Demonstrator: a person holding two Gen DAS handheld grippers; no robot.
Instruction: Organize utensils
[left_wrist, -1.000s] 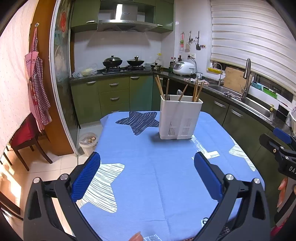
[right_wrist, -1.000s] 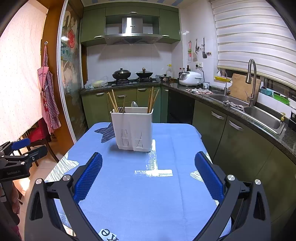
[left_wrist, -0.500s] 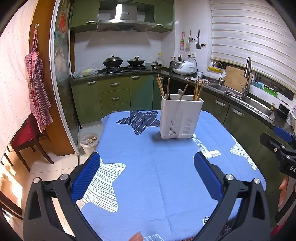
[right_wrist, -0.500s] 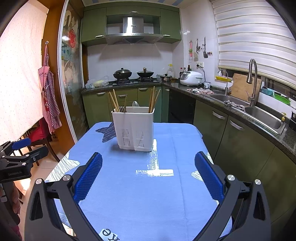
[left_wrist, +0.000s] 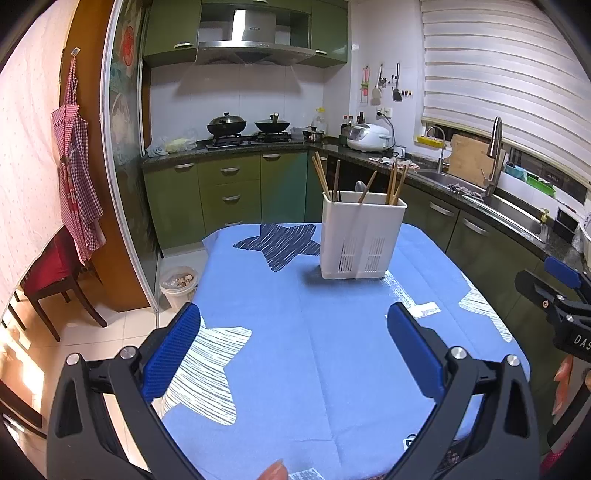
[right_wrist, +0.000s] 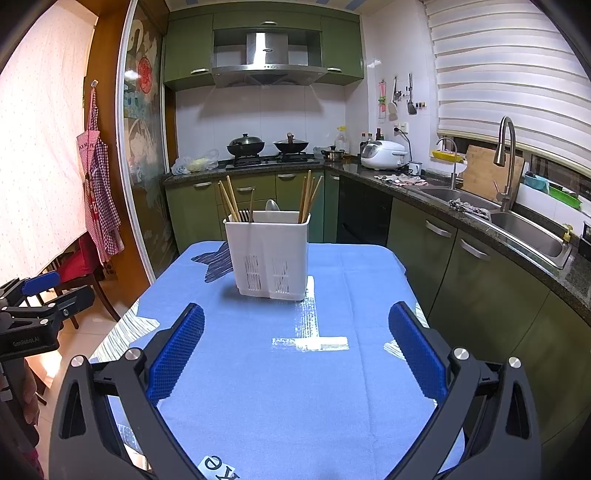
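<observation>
The blue star-patterned cloth-covered tabletop (left_wrist: 295, 332) carries a white slotted plastic utensil holder (left_wrist: 362, 240) at twelve o'clock, with wooden chopsticks (left_wrist: 320, 176) upright inside. Left gripper (left_wrist: 293, 347) and right gripper (right_wrist: 295, 347) hover level, well apart from it, fingers spread, empty.

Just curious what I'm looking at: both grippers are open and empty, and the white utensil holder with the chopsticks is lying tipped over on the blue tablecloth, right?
Not quite. The white utensil holder stands upright on the blue tablecloth, with the chopsticks sticking up out of it, as the right wrist view shows. The rest holds: the left gripper and the right gripper are both open and empty.
</observation>
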